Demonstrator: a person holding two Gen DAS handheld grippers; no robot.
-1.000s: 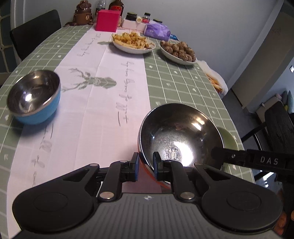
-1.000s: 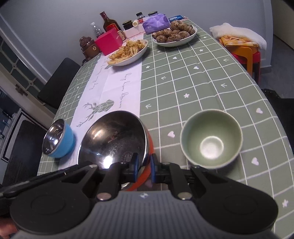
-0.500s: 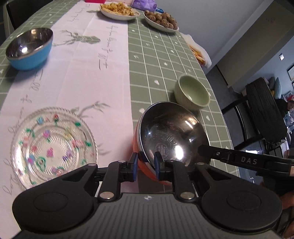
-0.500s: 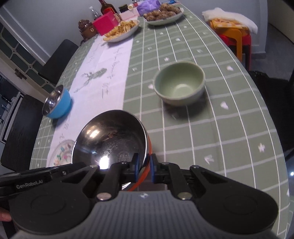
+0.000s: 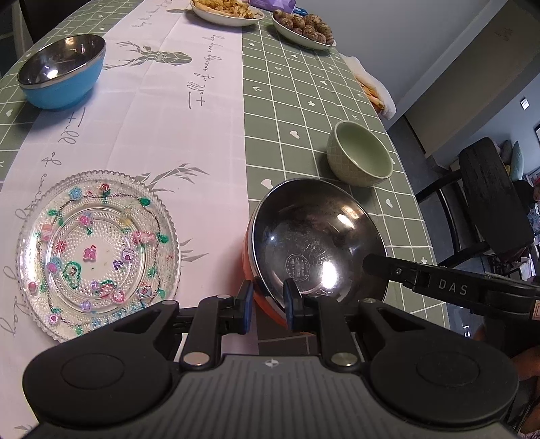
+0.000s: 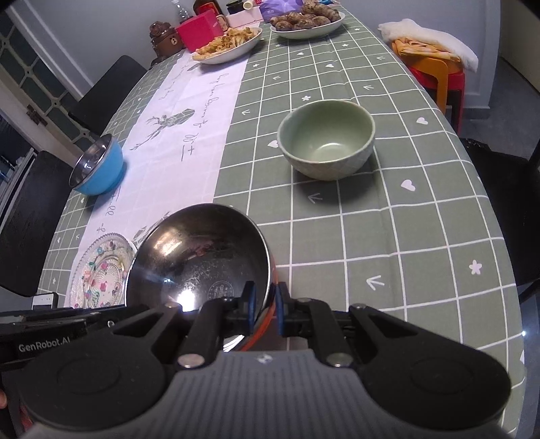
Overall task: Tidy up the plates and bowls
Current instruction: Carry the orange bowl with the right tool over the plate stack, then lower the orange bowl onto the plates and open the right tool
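Both my grippers pinch the near rim of the orange steel bowl (image 5: 317, 243): left gripper (image 5: 268, 299), right gripper (image 6: 265, 305). Its mouth tilts up toward me, near the table's edge. Beyond: glass plate (image 5: 98, 253), green bowl (image 6: 325, 138), blue bowl (image 5: 62, 71).

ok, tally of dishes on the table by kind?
Steel-lined bowls: 2, orange bowl held by left gripper and right gripper, blue bowl
Green ceramic bowl: 1
Glass plate: 1
Food plates: 2, fries, brown balls
Total: 6
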